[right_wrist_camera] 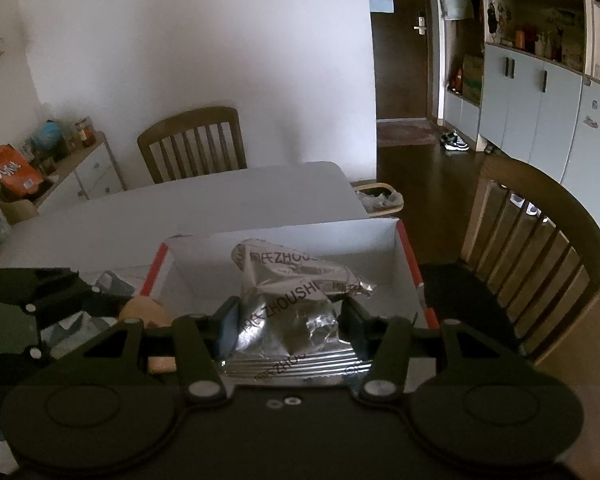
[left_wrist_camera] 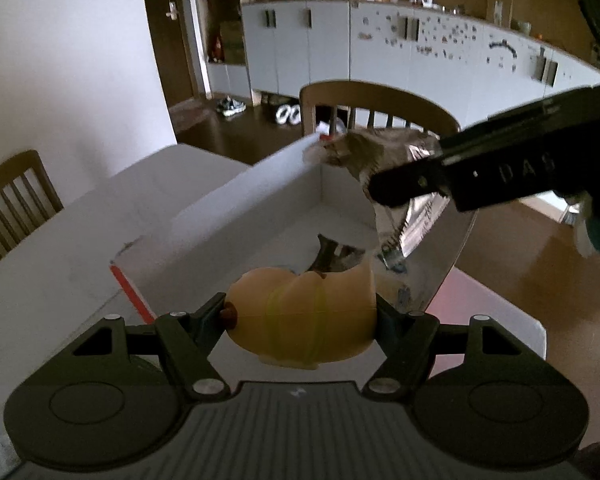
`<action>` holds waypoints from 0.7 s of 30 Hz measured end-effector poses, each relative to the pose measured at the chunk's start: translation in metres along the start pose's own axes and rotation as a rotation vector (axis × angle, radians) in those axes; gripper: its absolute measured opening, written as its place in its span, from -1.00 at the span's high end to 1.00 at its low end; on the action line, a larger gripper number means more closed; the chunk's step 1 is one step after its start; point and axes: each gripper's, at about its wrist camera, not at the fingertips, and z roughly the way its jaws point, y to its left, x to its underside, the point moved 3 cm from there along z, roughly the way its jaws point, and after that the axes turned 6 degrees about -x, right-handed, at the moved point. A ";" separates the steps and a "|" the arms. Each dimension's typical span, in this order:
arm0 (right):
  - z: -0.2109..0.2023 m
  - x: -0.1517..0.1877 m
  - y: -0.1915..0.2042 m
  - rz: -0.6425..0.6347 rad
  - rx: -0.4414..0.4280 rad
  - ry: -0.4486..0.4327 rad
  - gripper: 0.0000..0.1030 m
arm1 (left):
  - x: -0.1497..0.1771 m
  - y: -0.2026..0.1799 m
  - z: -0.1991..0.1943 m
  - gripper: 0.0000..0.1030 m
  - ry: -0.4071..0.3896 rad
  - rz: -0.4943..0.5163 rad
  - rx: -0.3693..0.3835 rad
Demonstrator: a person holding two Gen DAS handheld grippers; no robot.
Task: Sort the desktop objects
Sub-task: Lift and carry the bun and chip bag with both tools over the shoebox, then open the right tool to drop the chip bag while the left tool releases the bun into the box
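Standing surface: a white table (right_wrist_camera: pixel 220 200) carries an open white cardboard box (right_wrist_camera: pixel 340 236) with red edge strips
Room: white wall behind the table, dark wooden floor, a brown door at the back and a run of pale grey cupboards (left_wrist_camera: pixel 380 52) with shelves above
Seating: one wooden chair (right_wrist_camera: pixel 194 144) at the far side of the table, another wooden chair (right_wrist_camera: pixel 540 264) just beside the box
Left gripper (left_wrist_camera: pixel 302 320): clamped on a tan, pumpkin-shaped soft toy (left_wrist_camera: pixel 304 316) with yellow-green bands, one finger pressing each end
Toy position: held at the near edge of the box, level with its rim; whether it touches the box cannot be told
Right gripper (right_wrist_camera: pixel 288 320): closed around a crumpled silver foil packet (right_wrist_camera: pixel 296 300) printed with dark lettering, both fingers against its sides
Packet position: held over the open box, above its interior, near the wall with the red strip
Grippers together: side by side, the left one just beside the right at the box
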 end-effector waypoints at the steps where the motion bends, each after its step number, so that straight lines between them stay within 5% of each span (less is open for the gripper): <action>1: 0.003 0.000 -0.001 -0.003 0.000 0.004 -0.04 | 0.000 -0.001 0.004 -0.43 0.011 0.006 0.002; 21: 0.066 -0.003 -0.019 -0.049 0.003 0.097 -0.04 | -0.007 -0.007 0.064 -0.43 0.229 0.094 0.020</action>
